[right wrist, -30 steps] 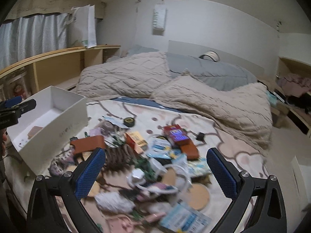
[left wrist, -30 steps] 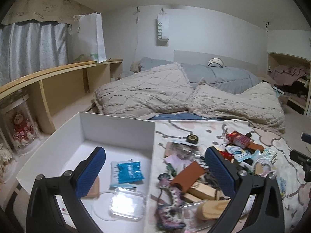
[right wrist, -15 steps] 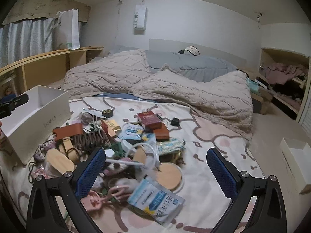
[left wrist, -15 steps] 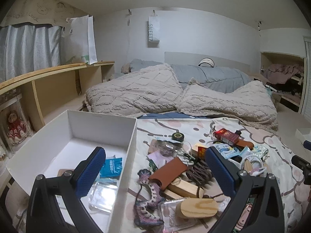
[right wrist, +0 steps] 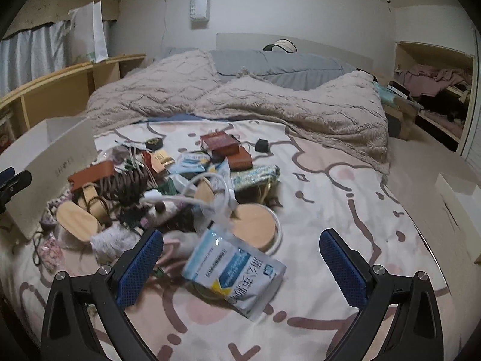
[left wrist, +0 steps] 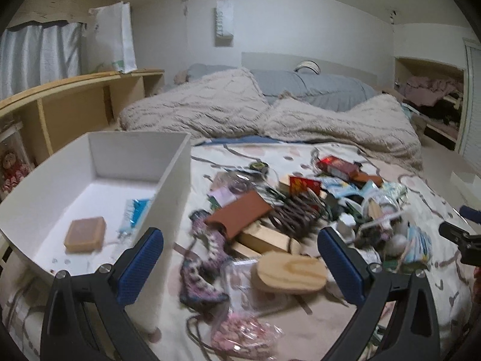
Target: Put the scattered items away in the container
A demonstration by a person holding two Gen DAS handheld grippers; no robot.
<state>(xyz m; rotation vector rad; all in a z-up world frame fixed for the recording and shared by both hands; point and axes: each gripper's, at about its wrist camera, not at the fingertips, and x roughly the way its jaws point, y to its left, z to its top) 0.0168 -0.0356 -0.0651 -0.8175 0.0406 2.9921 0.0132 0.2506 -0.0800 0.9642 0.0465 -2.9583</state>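
A: Both empty? Any writing?
B: Yes. The left hand-held gripper (left wrist: 240, 266) gapes wide over the pile, lower centre; the right hand-held gripper (right wrist: 241, 266) spreads around a white-blue pouch (right wrist: 234, 273) with blurred print.
A: The container?
B: The white box (left wrist: 168, 180) sits left on the bed (right wrist: 345, 210); its side lettering is unreadable. A wall bag (right wrist: 200, 1), top centre, seems to read "SWEET".

A bedroom in a home — a bed (right wrist: 315, 180) with a cartoon-print sheet, rumpled beige blankets (right wrist: 240, 96) and grey pillows (right wrist: 270, 63) against a headboard. Wooden shelving (left wrist: 75, 105) runs beneath a curtained window (left wrist: 39, 54); an open closet nook (right wrist: 436, 81) holds heaped clothing — domestic clutter throughout.
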